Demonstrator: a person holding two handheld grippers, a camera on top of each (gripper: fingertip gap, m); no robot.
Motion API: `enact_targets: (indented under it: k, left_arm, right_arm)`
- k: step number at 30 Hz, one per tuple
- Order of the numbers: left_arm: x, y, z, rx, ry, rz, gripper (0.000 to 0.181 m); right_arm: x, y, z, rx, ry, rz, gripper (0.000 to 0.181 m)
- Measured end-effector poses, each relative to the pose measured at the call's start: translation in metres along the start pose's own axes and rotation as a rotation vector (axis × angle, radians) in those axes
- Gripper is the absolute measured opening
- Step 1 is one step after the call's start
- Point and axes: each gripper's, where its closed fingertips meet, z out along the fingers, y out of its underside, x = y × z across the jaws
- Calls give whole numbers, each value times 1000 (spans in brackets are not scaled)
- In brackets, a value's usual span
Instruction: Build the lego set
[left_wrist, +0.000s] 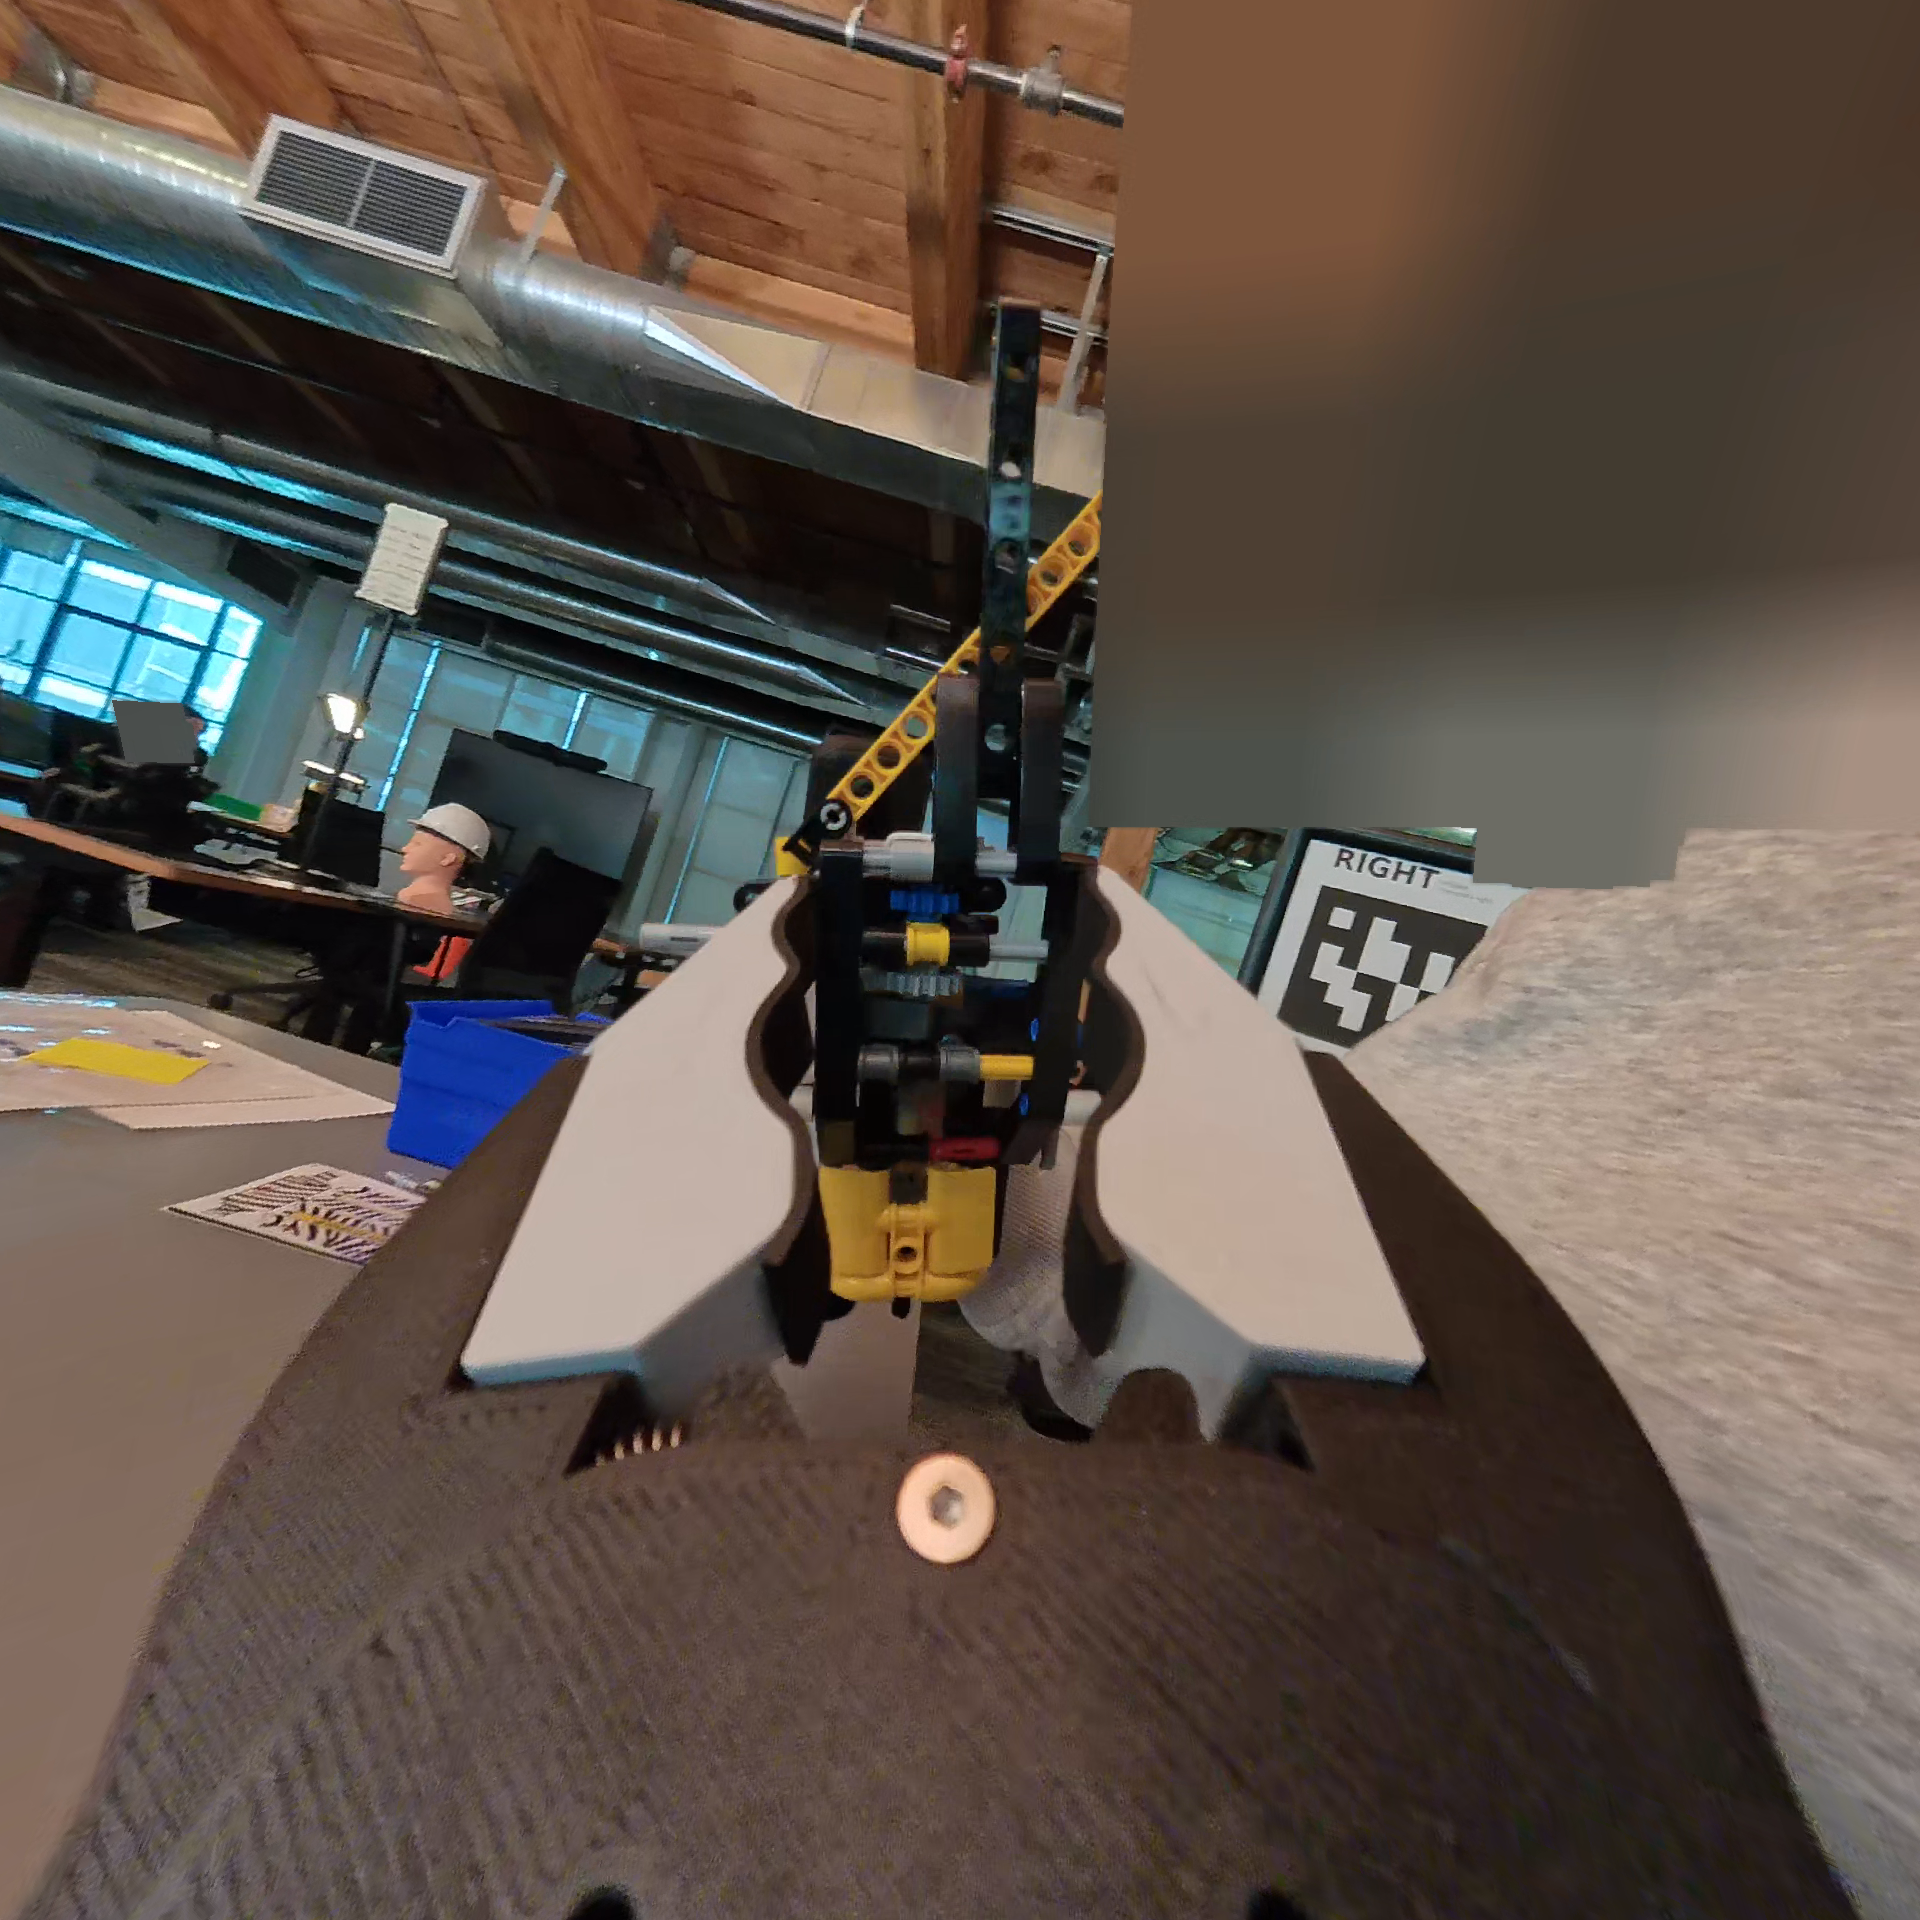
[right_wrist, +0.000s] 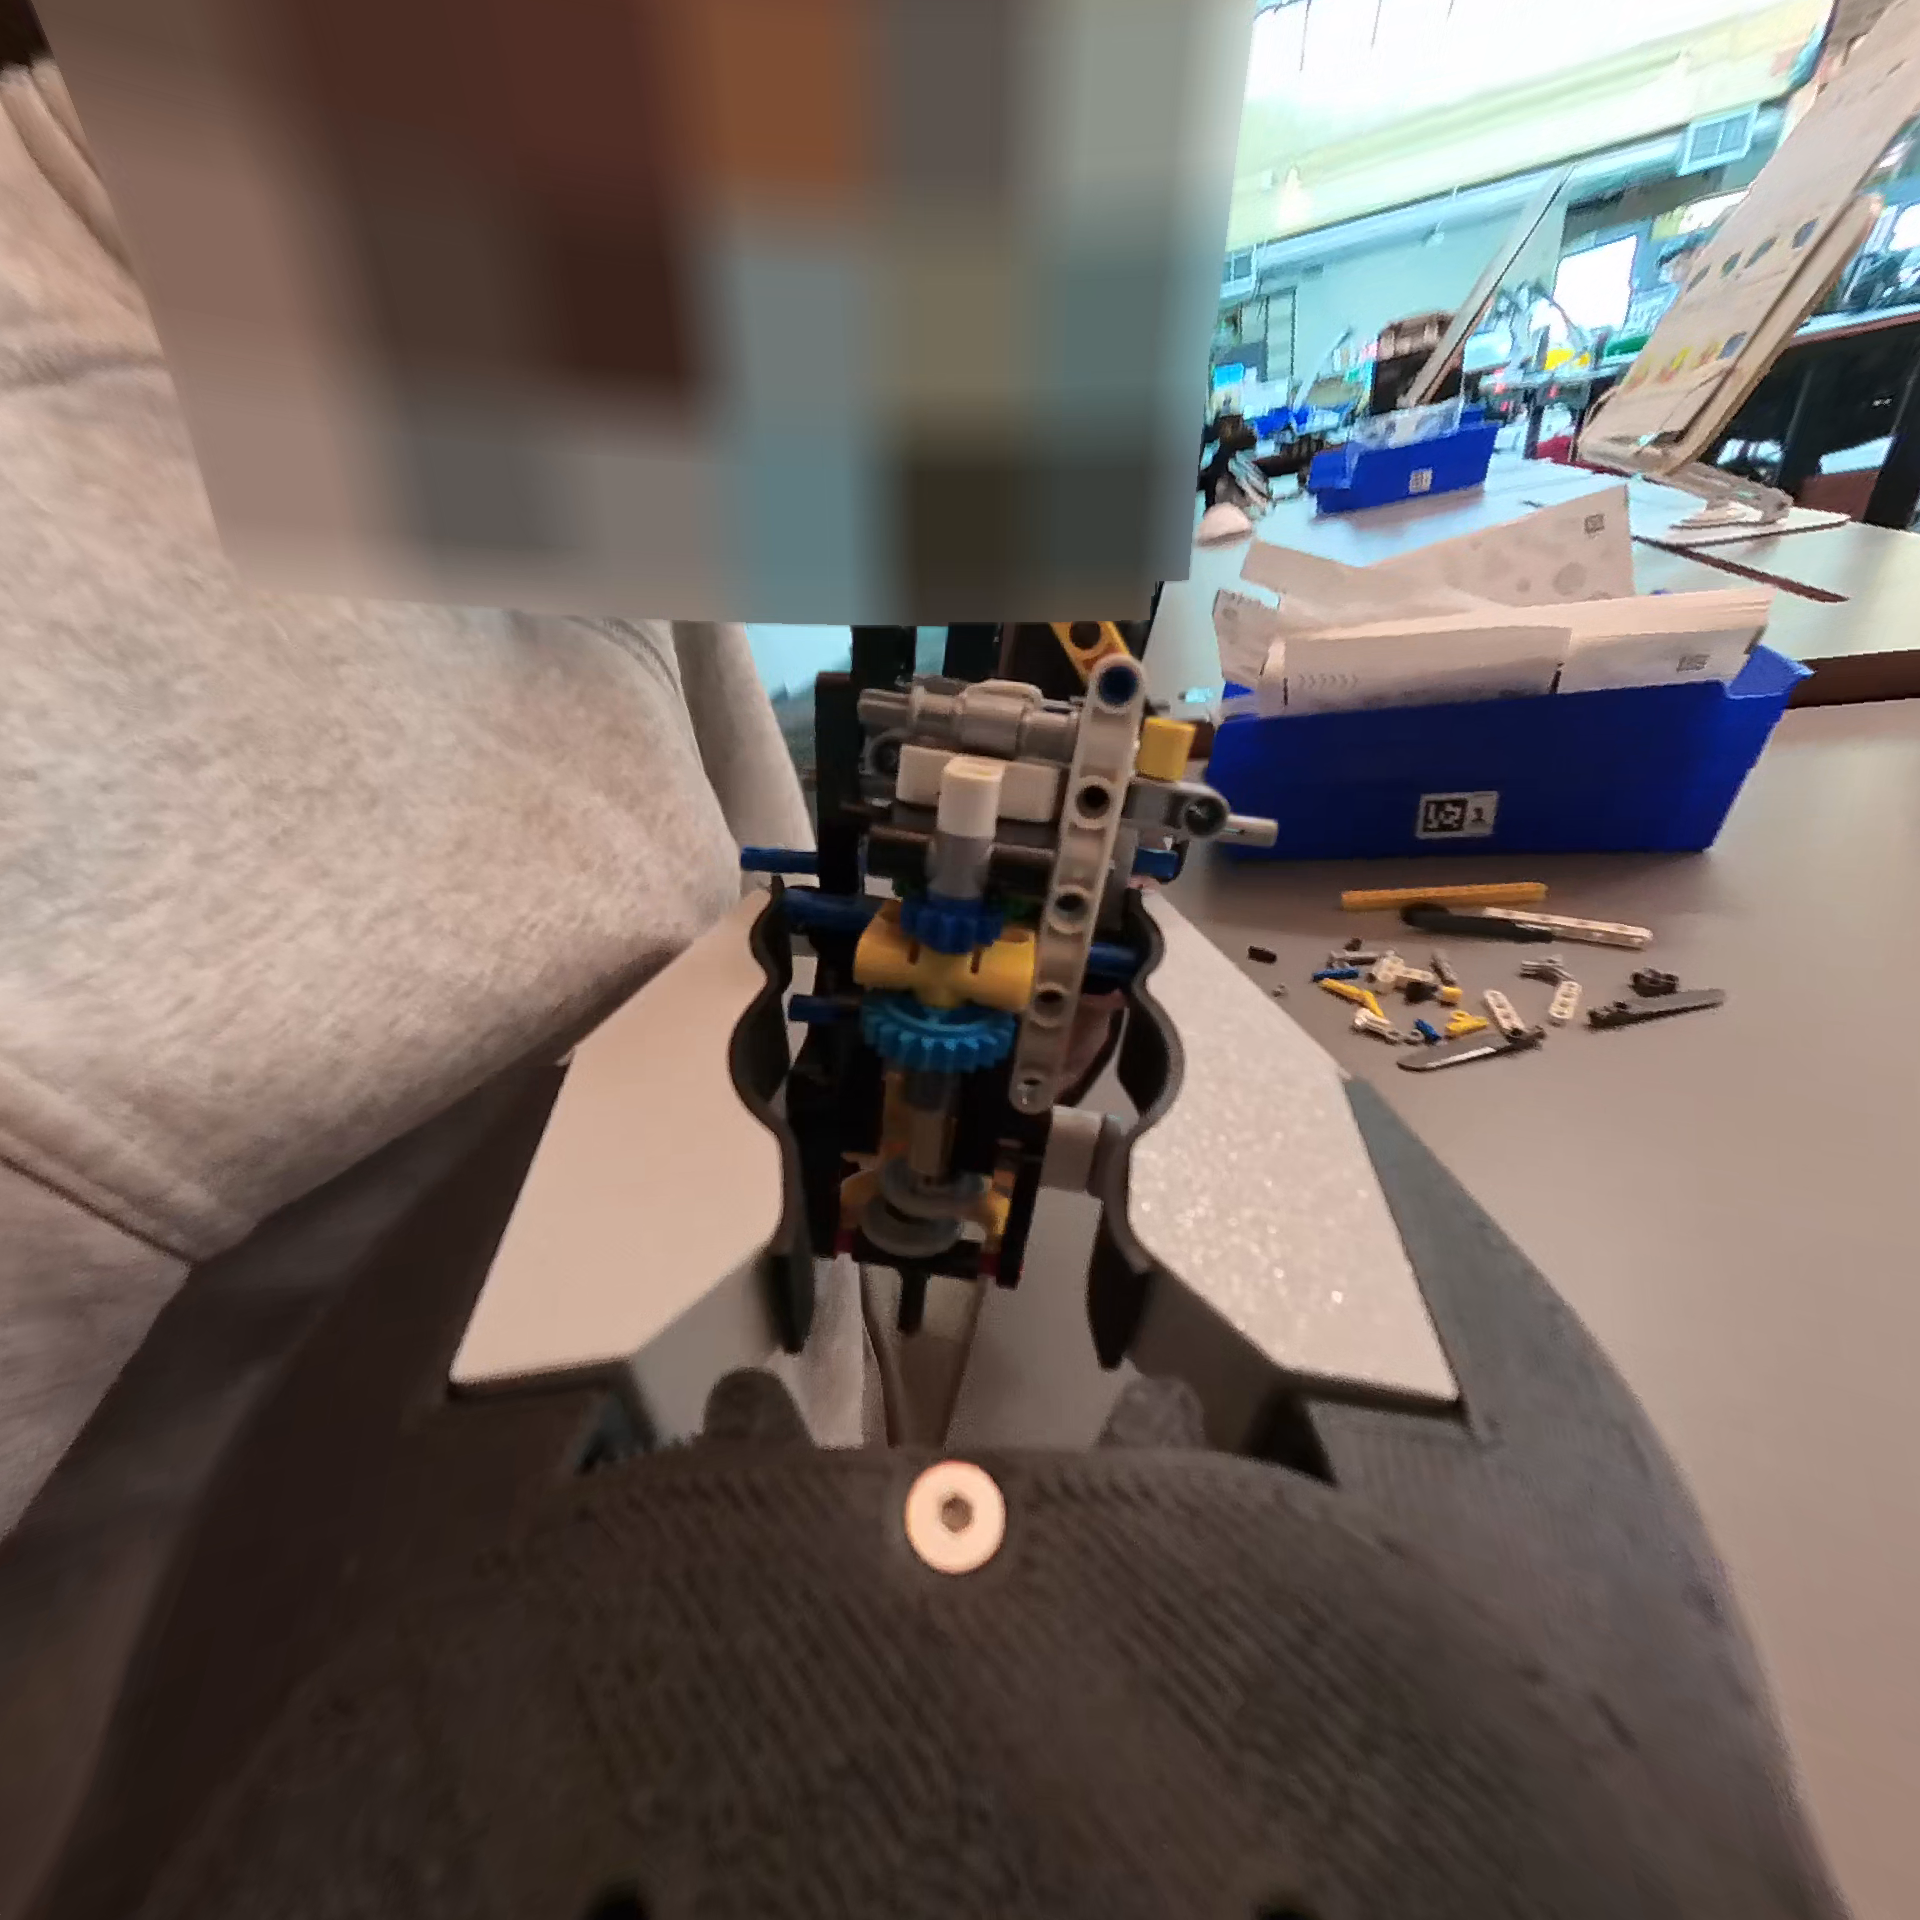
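A partly built Lego model (left_wrist: 925, 1049) of black frame beams, yellow blocks and blue and grey gears is held in the air between both grippers. My left gripper (left_wrist: 940, 914) is shut on its black frame. A long black beam (left_wrist: 1010, 499) stands up from the model and a yellow beam (left_wrist: 935, 707) slants behind it. My right gripper (right_wrist: 956, 914) is shut on the same model (right_wrist: 935, 997), where blue gears, a yellow block, a white connector and a light grey beam (right_wrist: 1081, 883) show. Loose small Lego parts (right_wrist: 1455, 987) lie on the grey table to the right.
A blue bin (right_wrist: 1507, 769) holding paper bags stands behind the loose parts. Another blue bin (left_wrist: 457, 1081), printed sheets (left_wrist: 156, 1060) and a sticker sheet (left_wrist: 312, 1216) lie on the table at left. A person's grey sweatshirt (right_wrist: 312, 831) is close by. My left and right fingertips are right by each other.
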Motion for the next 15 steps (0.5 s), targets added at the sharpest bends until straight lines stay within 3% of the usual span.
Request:
enact_targets:
  k: [7, 15]
  left_arm:
    - [8, -4, 0, 19, 62, -39, 49]
    - [8, -5, 0, 19, 58, -30, 47]
  right_arm:
    - [-6, -2, -2, -102, 6, -81, 63]
    - [-9, -4, -4, -88, -7, -106, 63]
